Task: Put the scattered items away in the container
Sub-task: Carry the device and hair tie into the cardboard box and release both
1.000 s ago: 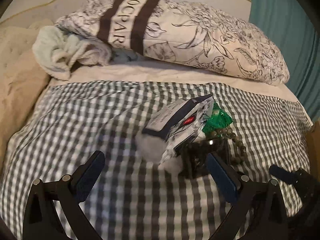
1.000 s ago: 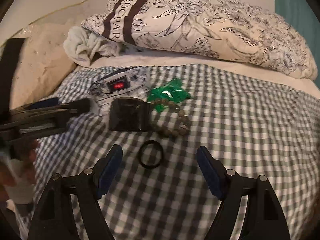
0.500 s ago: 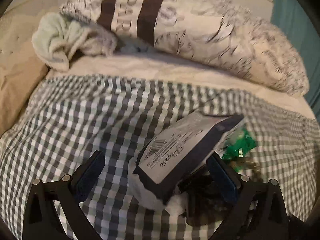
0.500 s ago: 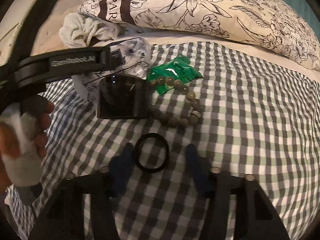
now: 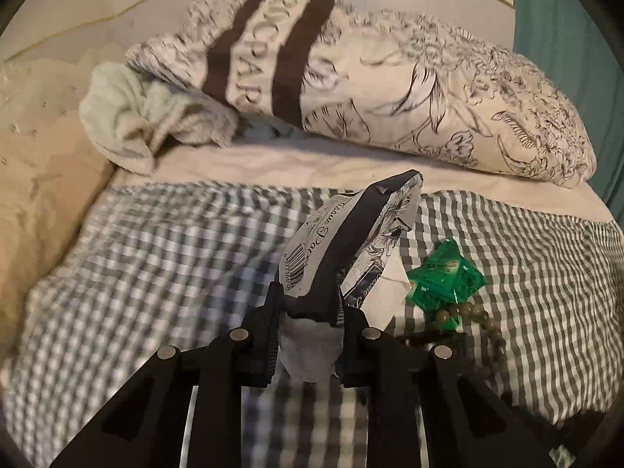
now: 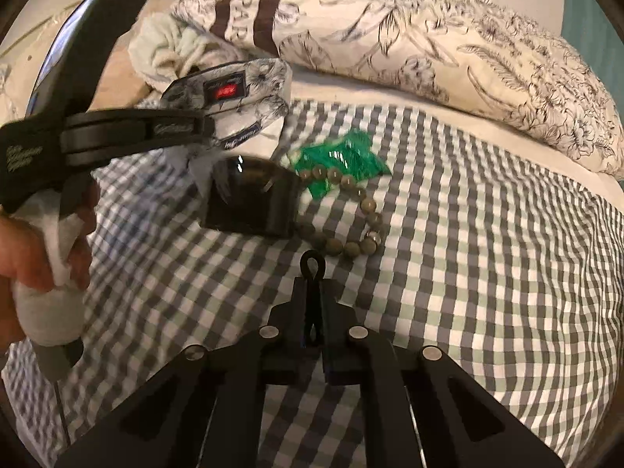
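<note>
My left gripper (image 5: 310, 335) is shut on a floral tissue pack (image 5: 351, 245) and holds it above the checked bedspread; it also shows in the right wrist view (image 6: 238, 97). My right gripper (image 6: 312, 312) is shut on a black hair tie (image 6: 312, 269), squeezed into a thin loop. A small black open container (image 6: 251, 204) sits on the bed just ahead of it. A green candy packet (image 6: 343, 163) and a bead bracelet (image 6: 351, 214) lie to the container's right. The packet (image 5: 444, 277) and the beads (image 5: 468, 316) also show in the left wrist view.
A floral pillow (image 6: 429, 46) and a crumpled pale towel (image 6: 171, 50) lie at the head of the bed. A beige cushion (image 5: 35, 179) is on the left. A teal curtain (image 5: 561, 31) hangs on the right. The checked bedspread (image 6: 487, 253) stretches to the right.
My left gripper closed on the tissue pack and lifted it. My right gripper closed on the black hair tie, pinching the round ring flat.
</note>
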